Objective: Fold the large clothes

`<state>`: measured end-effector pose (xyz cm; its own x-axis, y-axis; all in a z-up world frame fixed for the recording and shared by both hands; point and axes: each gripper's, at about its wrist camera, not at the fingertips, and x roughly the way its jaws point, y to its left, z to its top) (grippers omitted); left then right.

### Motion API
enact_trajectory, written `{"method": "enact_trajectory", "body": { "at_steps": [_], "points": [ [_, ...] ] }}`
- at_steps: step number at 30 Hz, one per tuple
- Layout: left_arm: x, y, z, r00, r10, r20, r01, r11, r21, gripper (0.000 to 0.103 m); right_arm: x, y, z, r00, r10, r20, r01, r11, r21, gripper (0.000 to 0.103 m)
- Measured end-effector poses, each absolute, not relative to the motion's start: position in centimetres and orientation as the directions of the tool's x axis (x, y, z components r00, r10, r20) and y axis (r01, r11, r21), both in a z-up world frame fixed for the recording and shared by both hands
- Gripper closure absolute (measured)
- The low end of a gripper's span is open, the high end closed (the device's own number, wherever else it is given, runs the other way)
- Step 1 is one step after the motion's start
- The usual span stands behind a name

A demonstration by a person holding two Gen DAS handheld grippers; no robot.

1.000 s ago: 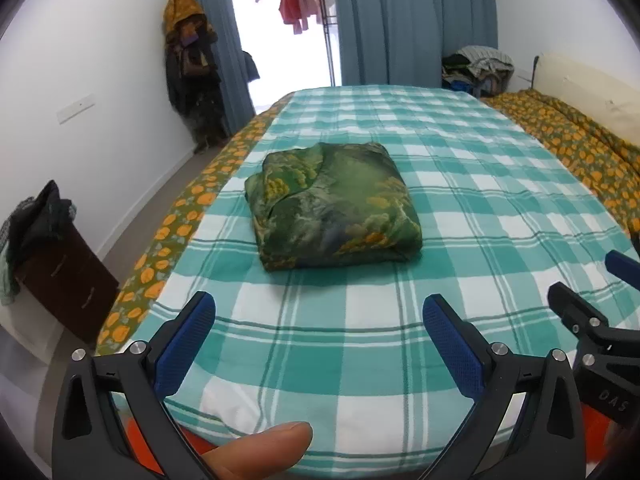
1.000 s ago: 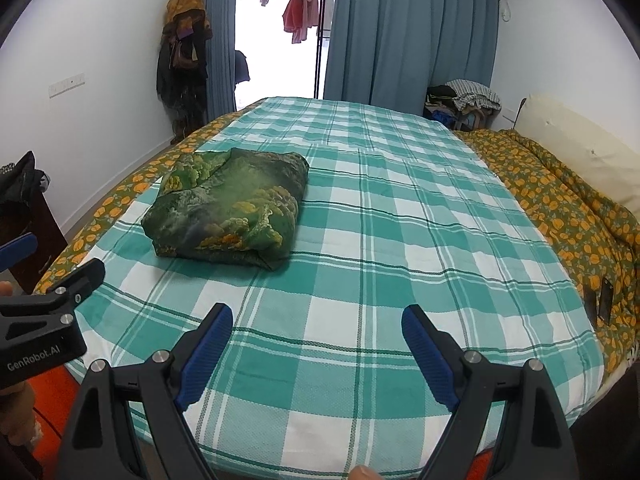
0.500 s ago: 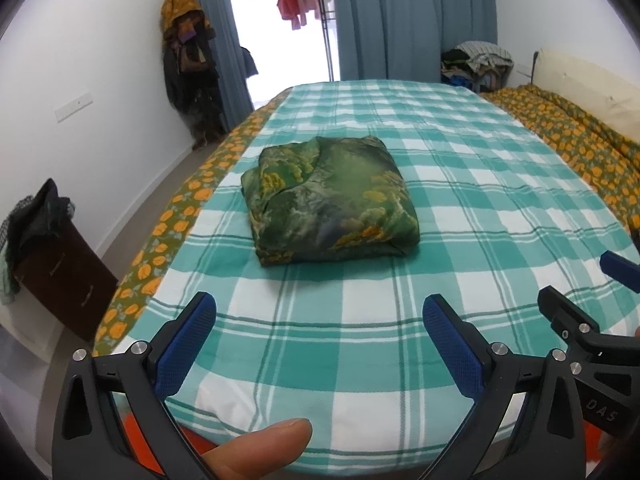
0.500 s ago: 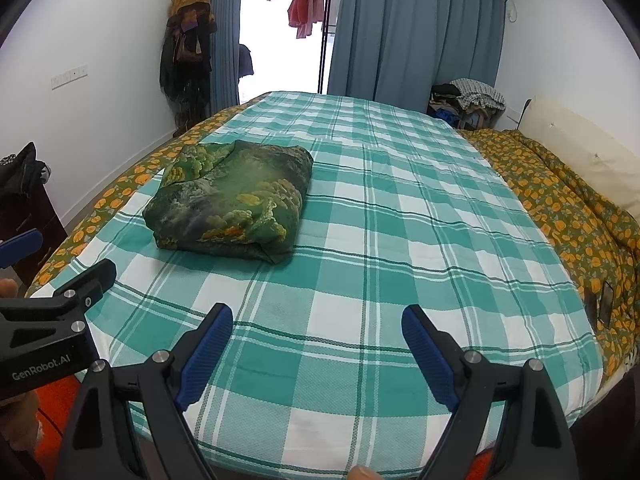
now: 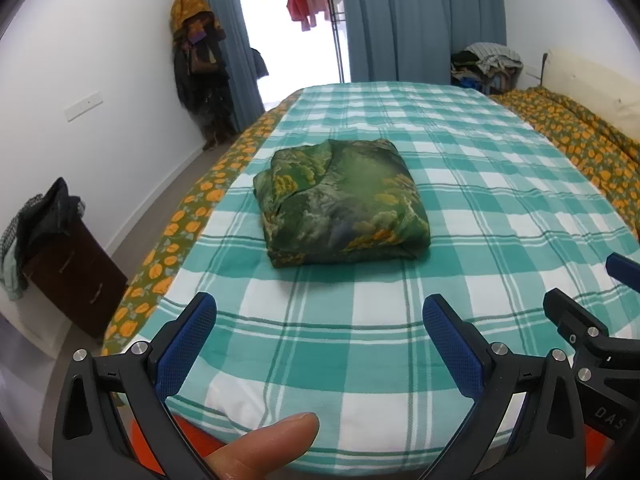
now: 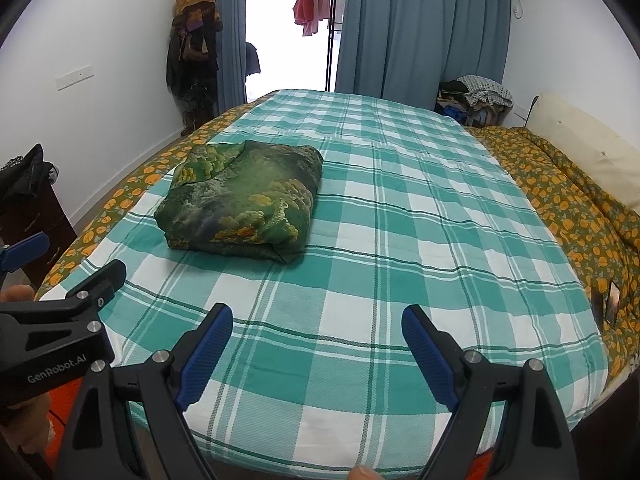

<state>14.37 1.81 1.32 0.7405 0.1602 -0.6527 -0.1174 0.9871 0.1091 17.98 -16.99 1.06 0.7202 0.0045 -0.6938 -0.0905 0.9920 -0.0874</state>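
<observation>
Folded green patterned garment (image 5: 344, 204) is lying on the checked bedspread (image 5: 500, 208), toward its left edge | I'm holding left gripper (image 5: 320, 344) and right gripper (image 6: 316, 352) both spread wide, gripping nothing, well short of it | risk: I'm judging a careless one-sided grab could be unravelling the loose top flap.

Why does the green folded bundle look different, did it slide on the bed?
No. The green folded bundle sits on the same squares of the checked sheet in both views.

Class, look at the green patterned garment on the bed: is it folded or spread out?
Folded. The garment lies as a compact, thick, squarish bundle with layered edges on the checked bedsheet.
</observation>
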Motion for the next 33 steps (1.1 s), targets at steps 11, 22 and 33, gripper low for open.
{"method": "enact_trajectory", "body": {
  "at_steps": [11,22,33],
  "points": [
    [14.2,2.0,1.7,0.746,0.15,-0.649,-0.115,0.989,0.097,0.0,18.4,-16.4,1.6,0.72,0.011,-0.694,-0.1,0.991,-0.089,0.015],
    [13.9,2.0,2.5,0.753,0.142,-0.642,-0.116,0.99,0.083,0.001,18.1,-16.3,2.4,0.721,0.023,-0.692,-0.107,0.991,-0.079,0.015],
    [14.0,2.2,2.8,0.755,0.143,-0.639,-0.12,0.99,0.08,0.001,18.1,-15.9,2.8,0.724,0.028,-0.689,-0.117,0.99,-0.083,0.015]
  ]
}}
